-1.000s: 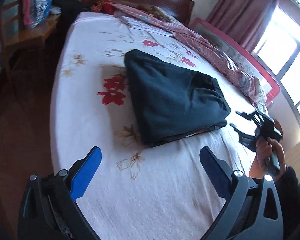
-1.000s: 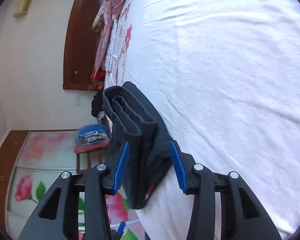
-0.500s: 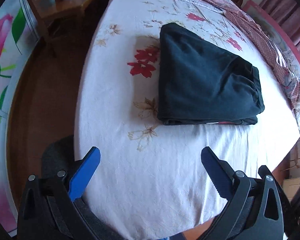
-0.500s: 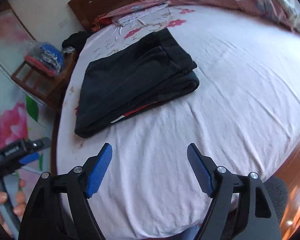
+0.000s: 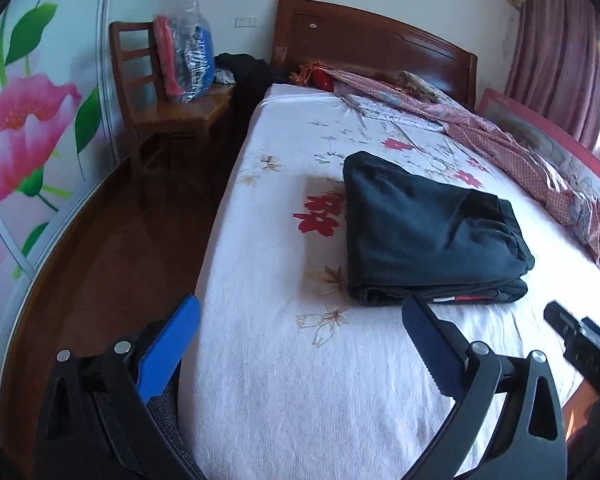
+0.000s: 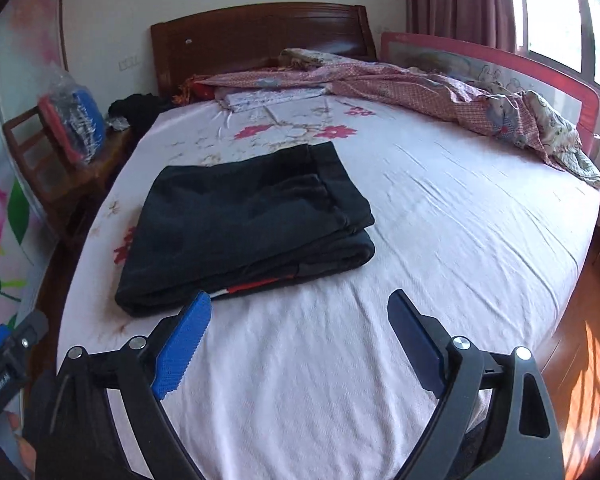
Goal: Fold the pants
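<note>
Pants (image 5: 432,236) lie folded into a dark, squat rectangle on the bed (image 5: 300,380), toward its left side and foot end, with a red and white strip showing at the near folded edge.

Nearest the viewer: left hand-held gripper (image 5: 300,344), blue-padded fingers spread wide, nothing between them, hovering above the bare sheet at the foot of the bed. Its right finger tip sits just short of the near edge of the pants in that view; contact cannot be confirmed. Right hand-held gripper (image 6: 300,328) likewise spread wide and empty, held over the sheet just in front of the pants. Its left finger tip overlaps the near edge of the fabric in view; touching or not, cannot tell.

Sheet is white with red and brown flower print. A crumpled pink patterned blanket (image 6: 440,92) runs along the far right side and the head end. A red-framed guard rail (image 6: 540,76) stands behind it.

Farther: dark wooden headboard (image 6: 260,36). Left of the bed, a wooden chair (image 5: 156,108) carries a clear plastic bag (image 5: 188,64) of red and blue items. Dark clothing (image 5: 244,68) is heaped between chair and headboard. Curtains (image 6: 460,0) hang at the far right.
</note>
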A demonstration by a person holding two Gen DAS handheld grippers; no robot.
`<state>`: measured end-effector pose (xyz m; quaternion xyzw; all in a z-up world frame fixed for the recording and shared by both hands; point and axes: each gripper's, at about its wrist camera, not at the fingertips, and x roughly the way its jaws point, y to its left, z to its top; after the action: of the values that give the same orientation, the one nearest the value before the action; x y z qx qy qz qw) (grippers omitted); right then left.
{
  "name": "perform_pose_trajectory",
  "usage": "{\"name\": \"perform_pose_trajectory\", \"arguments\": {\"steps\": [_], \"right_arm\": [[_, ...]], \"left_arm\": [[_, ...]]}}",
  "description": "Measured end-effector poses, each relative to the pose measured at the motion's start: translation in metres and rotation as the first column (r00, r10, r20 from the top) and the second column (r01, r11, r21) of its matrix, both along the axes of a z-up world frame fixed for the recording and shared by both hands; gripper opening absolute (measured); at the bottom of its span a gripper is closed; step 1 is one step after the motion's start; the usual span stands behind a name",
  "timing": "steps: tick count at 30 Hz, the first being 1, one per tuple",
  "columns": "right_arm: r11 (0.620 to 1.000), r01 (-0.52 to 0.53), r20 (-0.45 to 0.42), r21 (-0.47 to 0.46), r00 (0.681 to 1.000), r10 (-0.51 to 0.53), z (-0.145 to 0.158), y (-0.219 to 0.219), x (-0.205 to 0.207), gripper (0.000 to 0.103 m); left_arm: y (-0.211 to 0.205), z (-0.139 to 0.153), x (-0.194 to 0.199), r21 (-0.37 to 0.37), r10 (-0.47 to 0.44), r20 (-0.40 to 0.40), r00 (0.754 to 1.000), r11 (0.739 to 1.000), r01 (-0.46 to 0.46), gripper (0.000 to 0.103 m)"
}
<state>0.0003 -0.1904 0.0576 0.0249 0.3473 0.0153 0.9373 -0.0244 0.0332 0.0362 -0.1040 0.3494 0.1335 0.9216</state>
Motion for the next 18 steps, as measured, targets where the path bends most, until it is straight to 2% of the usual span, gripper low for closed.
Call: {"name": "perform_pose_trajectory", "arguments": {"steps": [3,6,9,10,12,15,18], "right_arm": [[0.999,-0.009,-0.019,-0.031,1.0,0.009,-0.024,0.0,-0.01,0.089],[0.998,-0.039,-0.054,-0.056,0.998,0.036,-0.04,-0.001,-0.014,0.089],[0.999,-0.023,0.0,-0.035,1.0,0.023,-0.028,-0.006,-0.015,0.089],[0.999,-0.021,0.016,-0.045,1.0,0.022,-0.025,-0.004,-0.016,0.089],[0.998,-0.033,0.009,-0.048,0.999,0.033,-0.025,-0.002,-0.017,0.089],[0.998,-0.055,-0.026,-0.026,0.998,0.054,-0.032,-0.001,-0.017,0.089],[0.999,-0.047,-0.019,-0.018,0.999,0.047,-0.03,-0.003,-0.017,0.089]], "left_arm": [[-0.021,0.001,0.003,0.127,-0.038,-0.016,0.999,0.991,0.04,0.101],[-0.031,-0.005,0.006,0.178,-0.031,-0.054,0.998,0.983,0.041,0.101],[-0.04,-0.009,0.003,0.113,-0.097,-0.071,0.993,0.988,0.105,0.101],[-0.043,-0.009,0.004,0.111,-0.106,-0.075,0.991,0.987,0.114,0.101],[-0.049,-0.01,0.003,0.131,-0.119,-0.077,0.99,0.983,0.128,0.101],[-0.047,-0.01,0.002,0.108,-0.116,-0.078,0.99,0.986,0.124,0.101],[-0.046,-0.012,0.003,0.105,-0.108,-0.088,0.99,0.988,0.117,0.101]]}}
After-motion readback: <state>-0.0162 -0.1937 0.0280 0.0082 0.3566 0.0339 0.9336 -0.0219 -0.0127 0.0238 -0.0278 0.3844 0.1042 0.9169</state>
